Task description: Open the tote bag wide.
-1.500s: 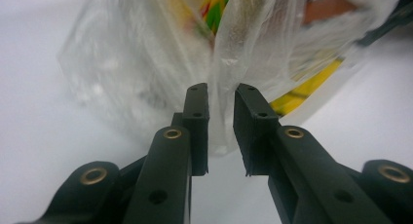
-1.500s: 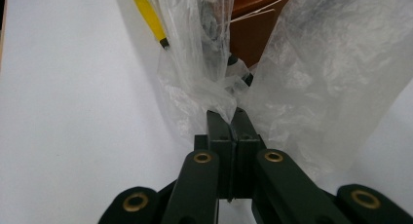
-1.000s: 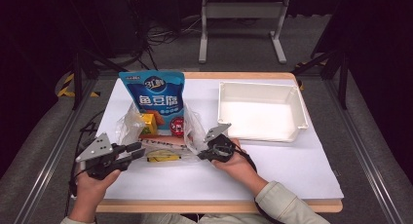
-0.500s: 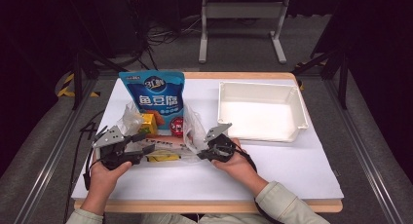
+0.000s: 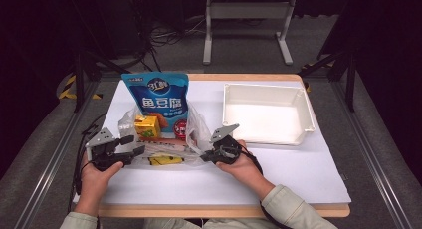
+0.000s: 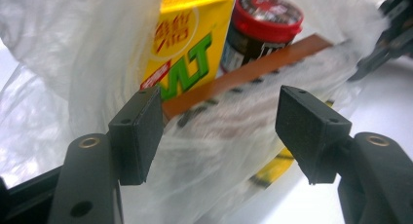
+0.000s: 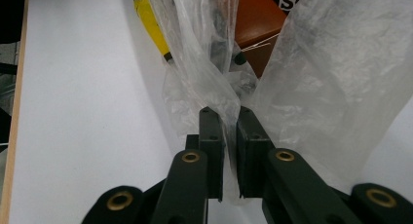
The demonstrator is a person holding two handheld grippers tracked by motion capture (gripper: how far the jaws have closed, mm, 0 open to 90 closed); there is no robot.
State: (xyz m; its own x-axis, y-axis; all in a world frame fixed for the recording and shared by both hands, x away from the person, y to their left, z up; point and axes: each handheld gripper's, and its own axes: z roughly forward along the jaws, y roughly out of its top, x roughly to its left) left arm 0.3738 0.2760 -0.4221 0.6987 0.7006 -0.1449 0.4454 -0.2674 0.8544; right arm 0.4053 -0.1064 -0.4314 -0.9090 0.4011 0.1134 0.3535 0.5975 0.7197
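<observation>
A clear plastic bag [image 5: 196, 127] lies in front of a blue snack pouch [image 5: 157, 97]. Inside it are a yellow drink carton [image 6: 190, 44], a red-lidded jar [image 6: 265, 24] and a flat brown box [image 6: 253, 68]. My left gripper [image 5: 133, 144] is at the bag's left side. Its jaws [image 6: 219, 126] have just been opening; they stand wide, with bag film in front of them and nothing pinched. My right gripper [image 5: 204, 157] is at the bag's right edge. Its jaws [image 7: 229, 114] have just been opening slightly, and a fold of the bag [image 7: 331, 87] is still squeezed in the narrow slit between them.
An empty white tray [image 5: 263, 87] stands at the back right of the white table top [image 5: 298, 174]. A small yellow packet [image 5: 161, 161] lies under the bag's front. A metal stand is on the floor beyond the table.
My left hand has come in and down toward the bag's left side while its jaws spread wide. The right hand has stayed where it was.
</observation>
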